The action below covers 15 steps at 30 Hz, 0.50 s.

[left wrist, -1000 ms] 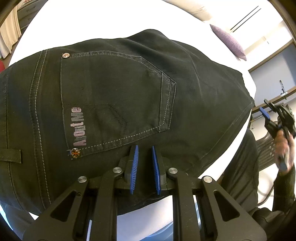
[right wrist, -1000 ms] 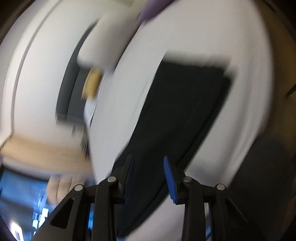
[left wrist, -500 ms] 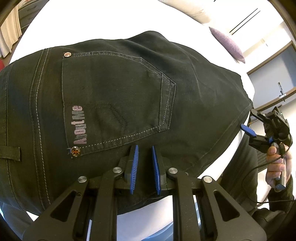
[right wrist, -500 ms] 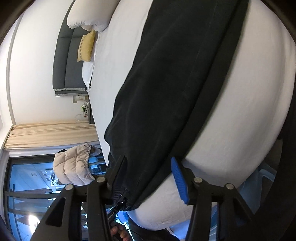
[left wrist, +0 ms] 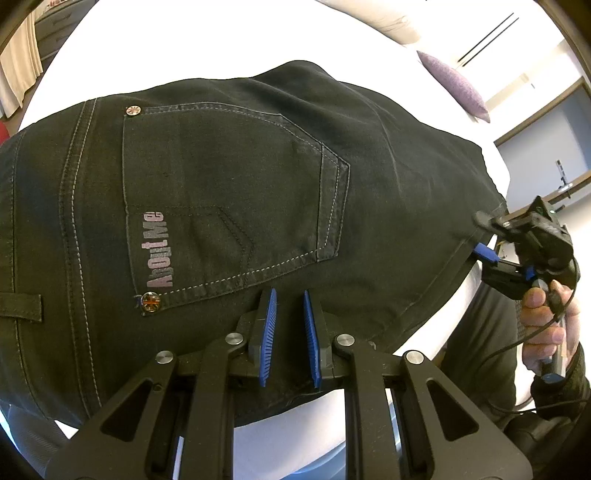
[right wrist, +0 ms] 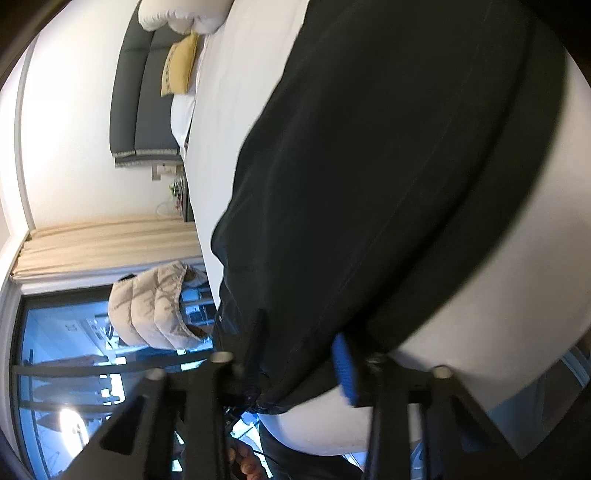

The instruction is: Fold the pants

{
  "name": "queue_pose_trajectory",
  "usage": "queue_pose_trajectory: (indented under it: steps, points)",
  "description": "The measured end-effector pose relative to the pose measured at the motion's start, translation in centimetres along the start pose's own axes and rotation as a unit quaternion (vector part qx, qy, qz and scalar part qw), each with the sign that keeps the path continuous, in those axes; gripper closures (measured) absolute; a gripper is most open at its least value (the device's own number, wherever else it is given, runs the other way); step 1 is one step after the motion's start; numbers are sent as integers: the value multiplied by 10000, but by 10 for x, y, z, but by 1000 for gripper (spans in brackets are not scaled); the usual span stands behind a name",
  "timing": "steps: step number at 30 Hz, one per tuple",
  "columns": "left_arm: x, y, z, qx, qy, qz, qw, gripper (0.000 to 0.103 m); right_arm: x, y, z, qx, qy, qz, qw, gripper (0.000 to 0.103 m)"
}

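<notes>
Black pants (left wrist: 229,206) lie on a white bed (left wrist: 207,40), folded along their length, back pocket with an "AboutMe" label facing up. My left gripper (left wrist: 289,295) hovers just over the near edge of the pants below the pocket, its blue pads a small gap apart, holding nothing. My right gripper (left wrist: 480,236) is at the right-hand folded edge of the pants, jaws open around that edge. In the right wrist view the pants (right wrist: 388,166) fill the frame and the edge of the fabric lies between the open fingers of my right gripper (right wrist: 299,354).
A purple cushion (left wrist: 456,85) and white pillows (right wrist: 177,14) lie at the far end of the bed. A yellow cushion (right wrist: 179,68) leans on the grey headboard (right wrist: 147,96). A beige puffer jacket (right wrist: 155,306) hangs by the window. The bed edge runs under both grippers.
My right gripper has swung in from the air beside the bed to the right edge of the pants, its open fingers now straddling the fabric. The left gripper has stayed put.
</notes>
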<state>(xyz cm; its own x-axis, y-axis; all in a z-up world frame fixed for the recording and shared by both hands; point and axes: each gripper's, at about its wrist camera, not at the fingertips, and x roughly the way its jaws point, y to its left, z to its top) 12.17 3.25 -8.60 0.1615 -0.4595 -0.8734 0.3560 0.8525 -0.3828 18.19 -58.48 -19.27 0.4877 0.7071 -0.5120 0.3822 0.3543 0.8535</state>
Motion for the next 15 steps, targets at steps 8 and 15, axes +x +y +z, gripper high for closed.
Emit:
queue_pose_trajectory:
  steps: [8, 15]
  points:
    - [1, -2, 2, 84, 117, 14, 9999, 88, -4, -4, -13, -335, 57, -318, 9989, 100]
    - [0, -4, -1, 187, 234, -42, 9995, 88, -11, -10, -21, -538, 57, -411, 9977, 102]
